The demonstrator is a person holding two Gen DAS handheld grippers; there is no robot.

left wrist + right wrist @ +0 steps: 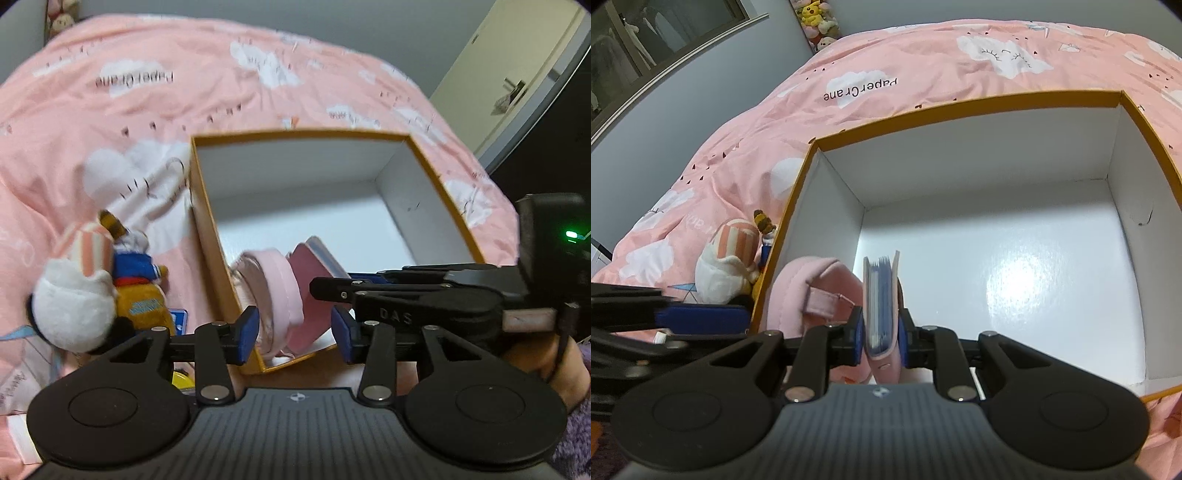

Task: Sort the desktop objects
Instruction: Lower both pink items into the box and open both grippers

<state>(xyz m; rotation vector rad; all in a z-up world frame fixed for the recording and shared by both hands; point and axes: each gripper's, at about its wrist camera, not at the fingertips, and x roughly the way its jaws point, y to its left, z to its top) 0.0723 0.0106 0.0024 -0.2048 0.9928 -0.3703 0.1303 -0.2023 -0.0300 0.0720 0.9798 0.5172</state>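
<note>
Right hand-held gripper (pixel 881 338) clamps the pink card holder (pixel 881 306) upright inside the box (pixel 960 110), beside a pink pouch (pixel 809 291)

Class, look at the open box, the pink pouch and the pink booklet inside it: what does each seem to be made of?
Box: likely rigid cardboard with an orange edge; its white floor is glossy and shows glare.
Pink pouch: soft matte fabric, seemingly padded, with stitched seams and a strap.
Pink booklet: smooth cover, perhaps faux leather or plastic, around bluish leaves.

"PaperCrane" upside down on pink duvet (pixel 860 90); "DAS" on right gripper (pixel 395 316).
</note>
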